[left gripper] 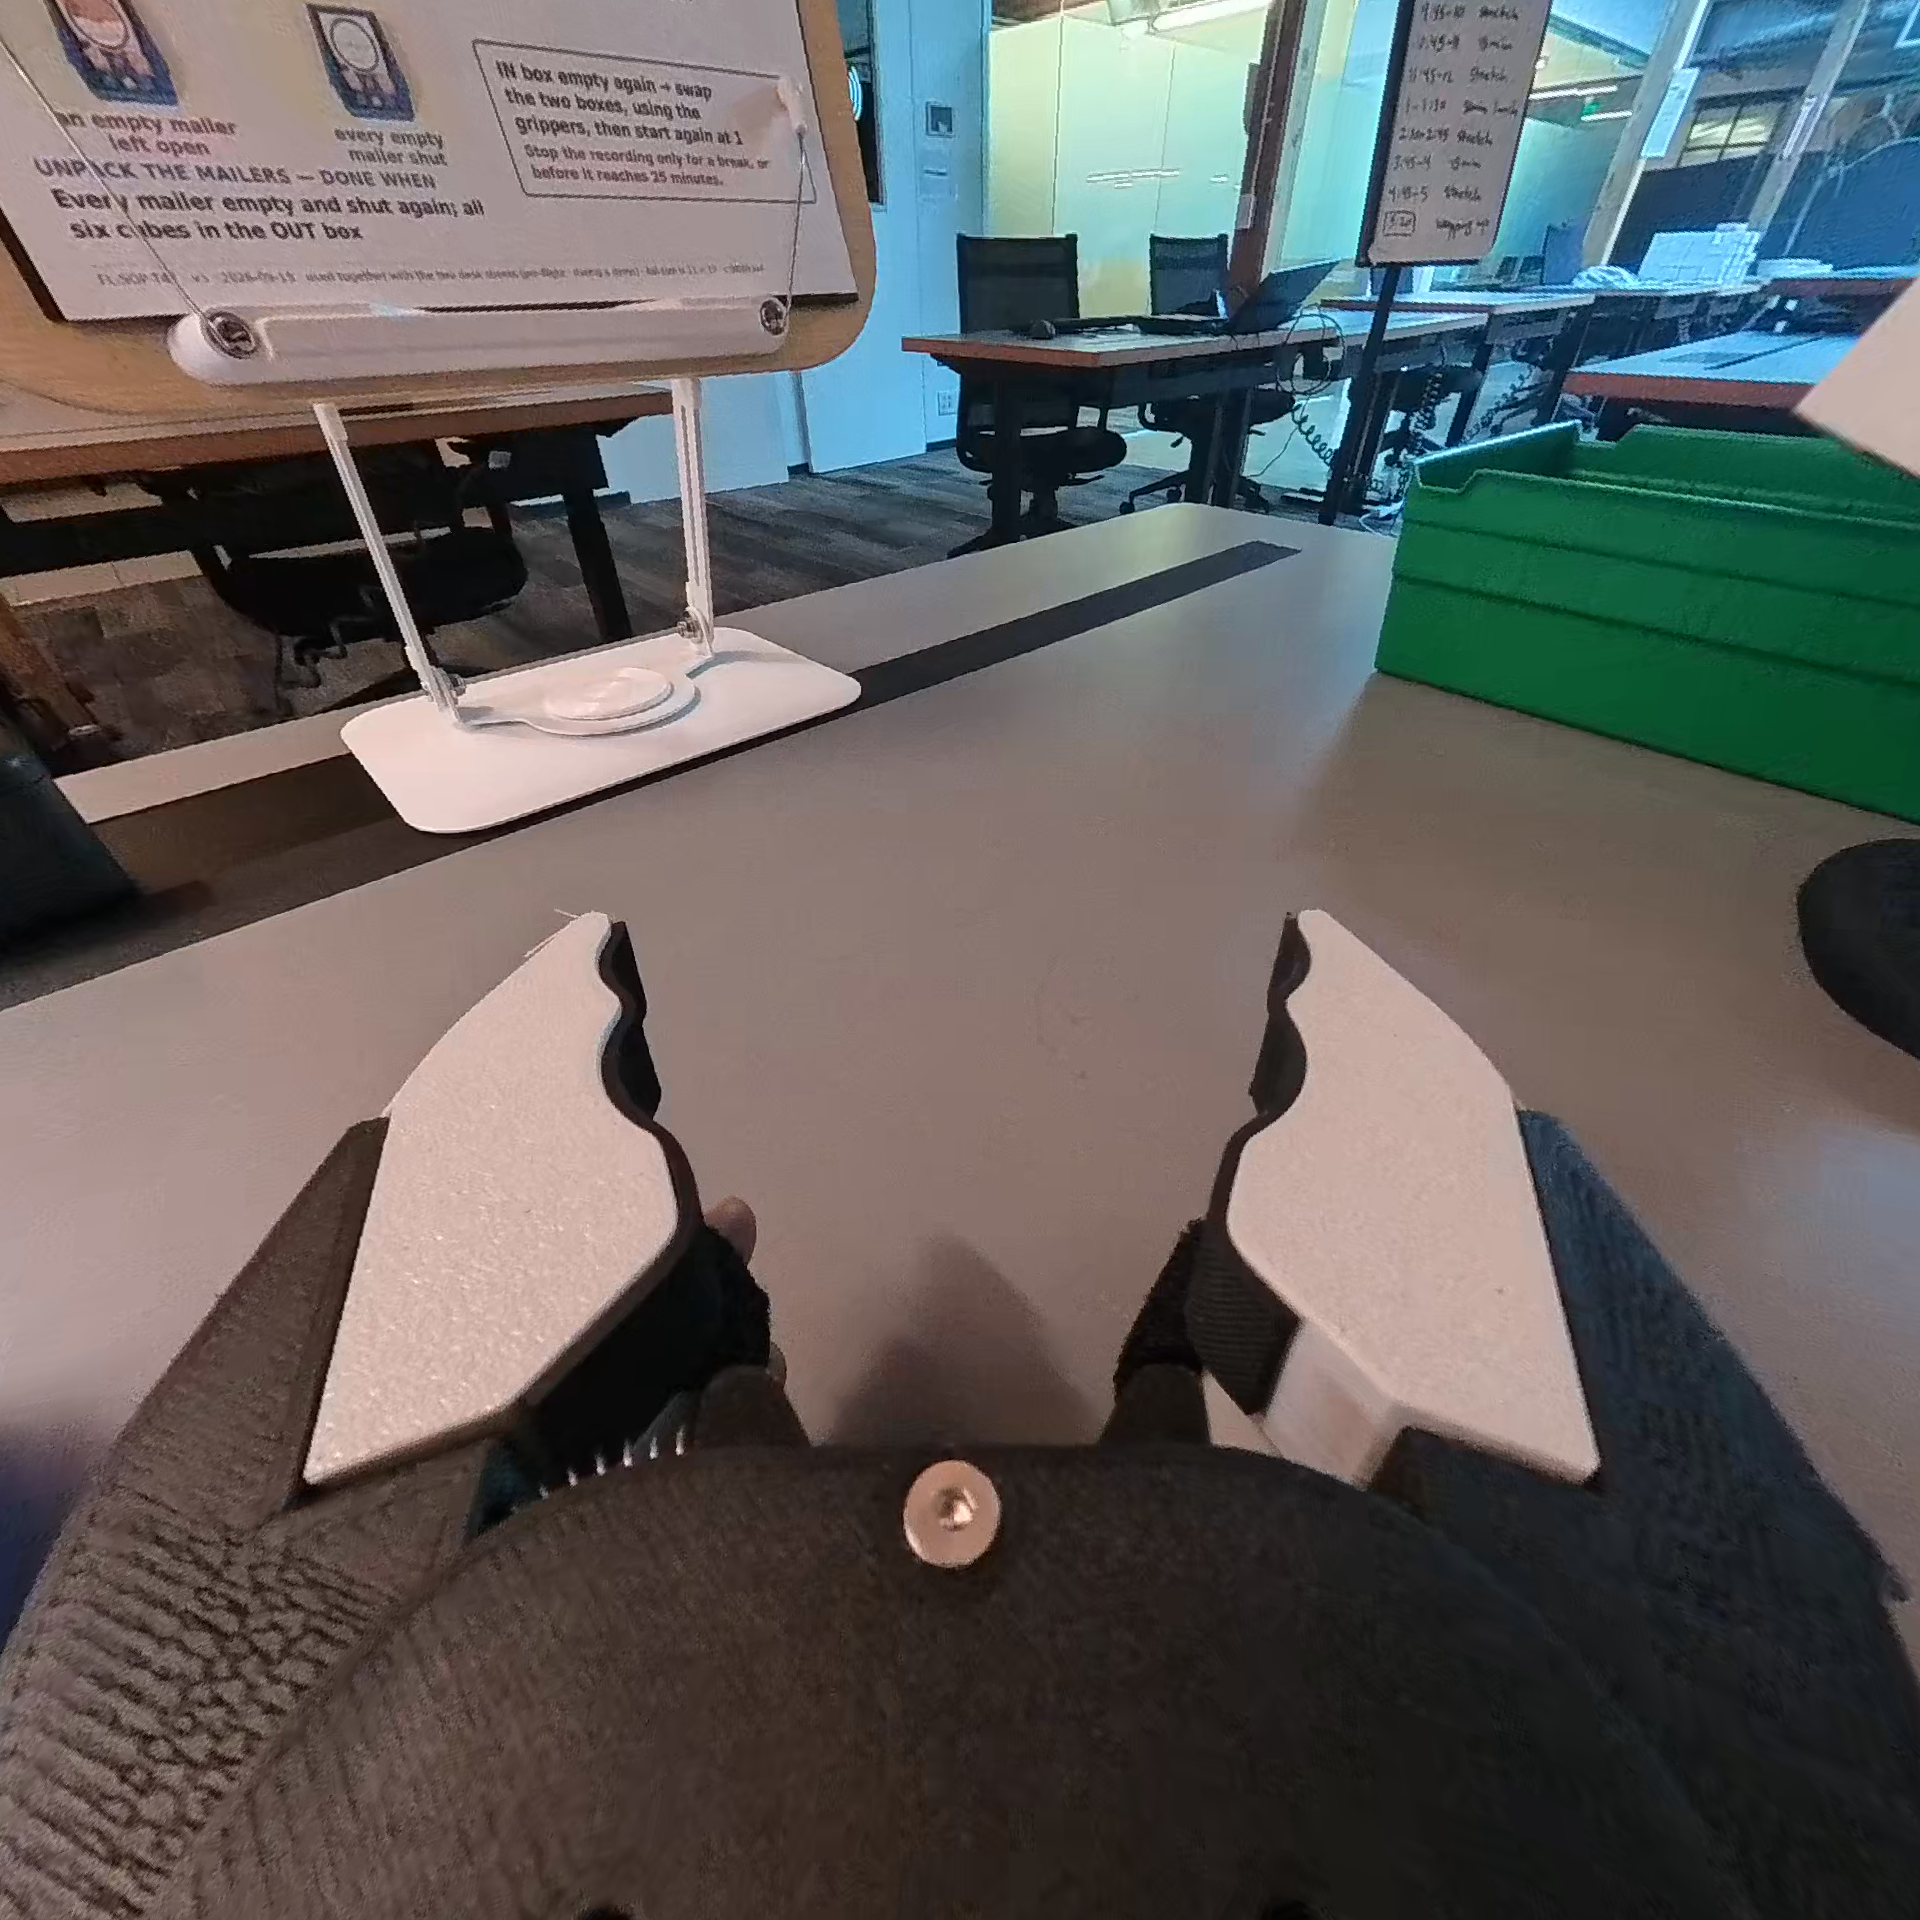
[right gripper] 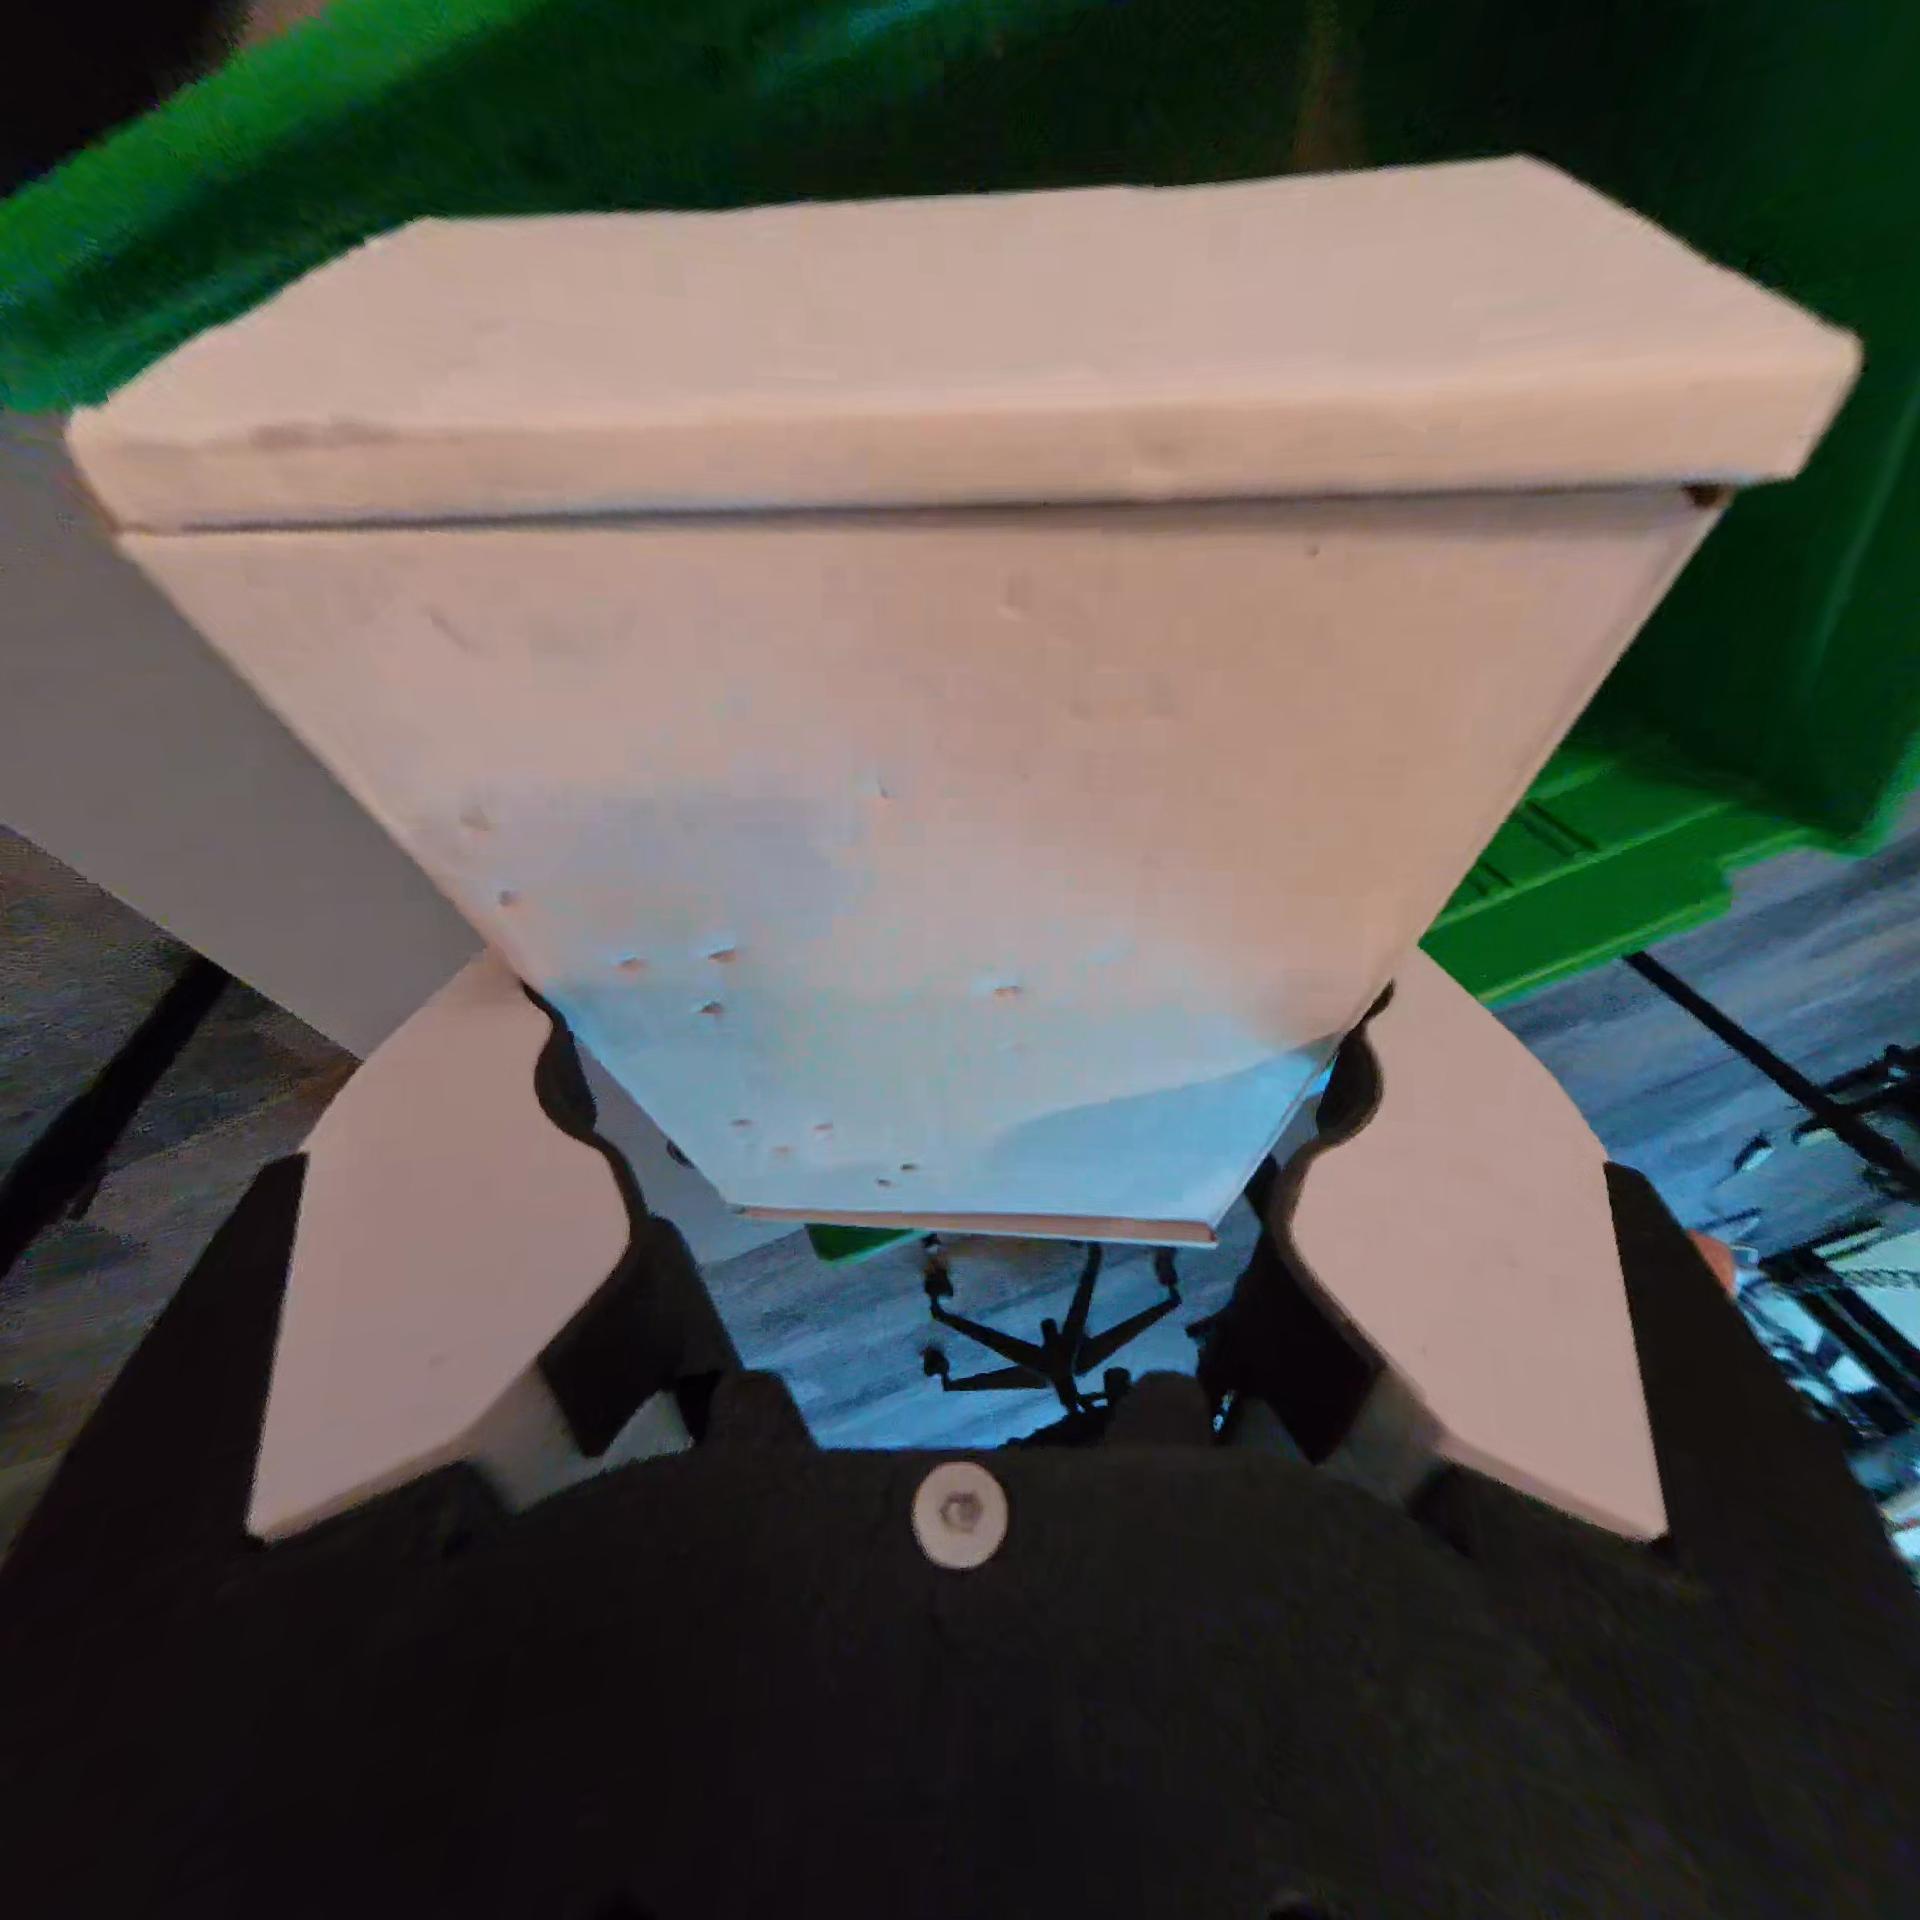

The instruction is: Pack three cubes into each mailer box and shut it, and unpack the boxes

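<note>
Your right hand-held gripper [right gripper: 961,1049] pinches a shut white mailer box [right gripper: 935,644], long axis crosswise, lid edge facing forward, against the green bin [right gripper: 1621,862]. Your left hand-held gripper [left gripper: 951,935]: spread, empty, above tabletop [left gripper: 987,831].

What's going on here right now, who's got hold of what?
The right gripper has its jaws closed on the sides of a white cardboard mailer box, lid shut, held up in the air in front of the green plastic bin. The left gripper is open and empty, hovering over the bare grey tabletop near a white instruction-sheet stand. No cubes are visible.
</note>
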Demonstrator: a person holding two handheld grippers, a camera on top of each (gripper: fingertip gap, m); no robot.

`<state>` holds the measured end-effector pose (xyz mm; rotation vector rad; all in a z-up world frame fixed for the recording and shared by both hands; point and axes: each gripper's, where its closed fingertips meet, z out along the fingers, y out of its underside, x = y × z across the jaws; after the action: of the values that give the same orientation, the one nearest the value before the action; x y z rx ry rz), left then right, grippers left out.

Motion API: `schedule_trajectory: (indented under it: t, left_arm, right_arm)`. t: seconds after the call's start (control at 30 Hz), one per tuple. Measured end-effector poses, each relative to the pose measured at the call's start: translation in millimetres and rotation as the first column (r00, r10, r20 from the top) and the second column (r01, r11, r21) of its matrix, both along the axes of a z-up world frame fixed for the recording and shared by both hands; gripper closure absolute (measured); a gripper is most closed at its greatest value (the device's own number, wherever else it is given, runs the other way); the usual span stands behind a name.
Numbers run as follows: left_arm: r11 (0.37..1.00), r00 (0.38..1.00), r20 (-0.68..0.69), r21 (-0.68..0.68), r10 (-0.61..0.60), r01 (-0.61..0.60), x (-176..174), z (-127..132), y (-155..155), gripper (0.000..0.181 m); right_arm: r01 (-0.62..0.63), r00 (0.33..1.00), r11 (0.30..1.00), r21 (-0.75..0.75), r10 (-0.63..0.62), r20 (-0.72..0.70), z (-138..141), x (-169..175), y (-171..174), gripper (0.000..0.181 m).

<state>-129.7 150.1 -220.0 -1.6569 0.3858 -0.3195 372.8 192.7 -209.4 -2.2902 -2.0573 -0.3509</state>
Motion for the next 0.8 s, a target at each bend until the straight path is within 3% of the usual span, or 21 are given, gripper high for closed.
schedule_trajectory:
  t: [0.23, 0.53, 0.8]
  left_arm:
    - [1.0, 1.0, 0.0, 0.0, 0.0, 0.0, 0.2, -0.3, -0.1, 0.068]
    - [1.0, 1.0, -0.003, -0.001, -0.009, 0.009, 1.5, -0.6, -0.8, 0.068]
    - [1.0, 1.0, -0.003, -0.002, -0.014, 0.014, 2.0, -0.7, -1.3, 0.068]
  right_arm:
    - [-0.008, 0.999, 0.998, -0.06, 0.011, 0.048, -42.6, 7.8, 4.7, 0.045]
    - [-0.031, 0.99, 0.999, -0.027, 0.034, 0.139, -52.0, 5.3, 30.2, 0.045]
    - [-0.083, 0.982, 0.994, 0.068, 0.069, 0.178, -63.4, -6.6, 74.8, 0.045]
